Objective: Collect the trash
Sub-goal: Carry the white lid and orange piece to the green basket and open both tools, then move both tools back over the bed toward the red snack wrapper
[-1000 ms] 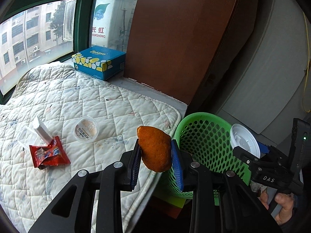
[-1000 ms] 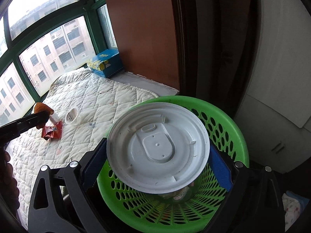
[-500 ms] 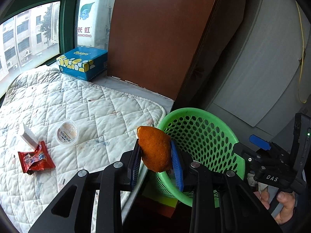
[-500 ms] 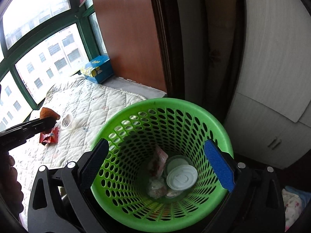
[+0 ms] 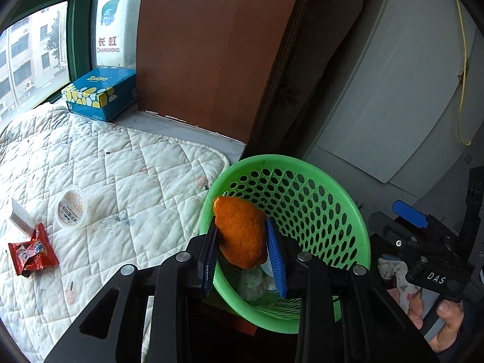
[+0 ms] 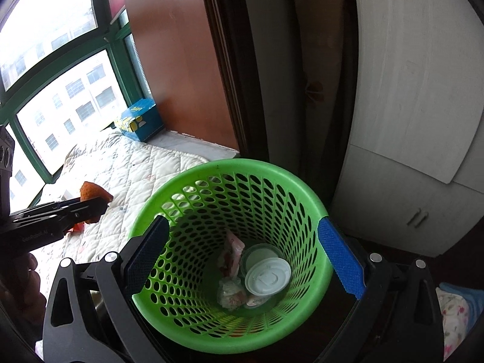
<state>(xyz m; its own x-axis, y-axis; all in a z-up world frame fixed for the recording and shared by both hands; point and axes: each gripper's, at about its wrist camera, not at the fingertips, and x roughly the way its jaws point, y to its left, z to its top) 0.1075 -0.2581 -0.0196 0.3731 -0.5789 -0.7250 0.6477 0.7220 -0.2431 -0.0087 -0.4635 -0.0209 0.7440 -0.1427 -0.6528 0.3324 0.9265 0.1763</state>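
Left claw (image 5: pixel 242 243) clamps orange peel (image 5: pixel 240 236) | right claw (image 6: pixel 242 257) wide, empty

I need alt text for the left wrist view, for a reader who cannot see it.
The left gripper holds an orange peel over the rim of a green basket. On the quilted mat remain a red wrapper and a small plastic cup.

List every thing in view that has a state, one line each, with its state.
Left claw: shut on the orange peel.
Orange peel: held at the basket's rim.
Right claw: open, nothing in it, above the basket.
Green basket: upright, trash at the bottom.
White lid: lying in the basket.
Red wrapper: torn, on the quilt.
Small tub: on the quilt.
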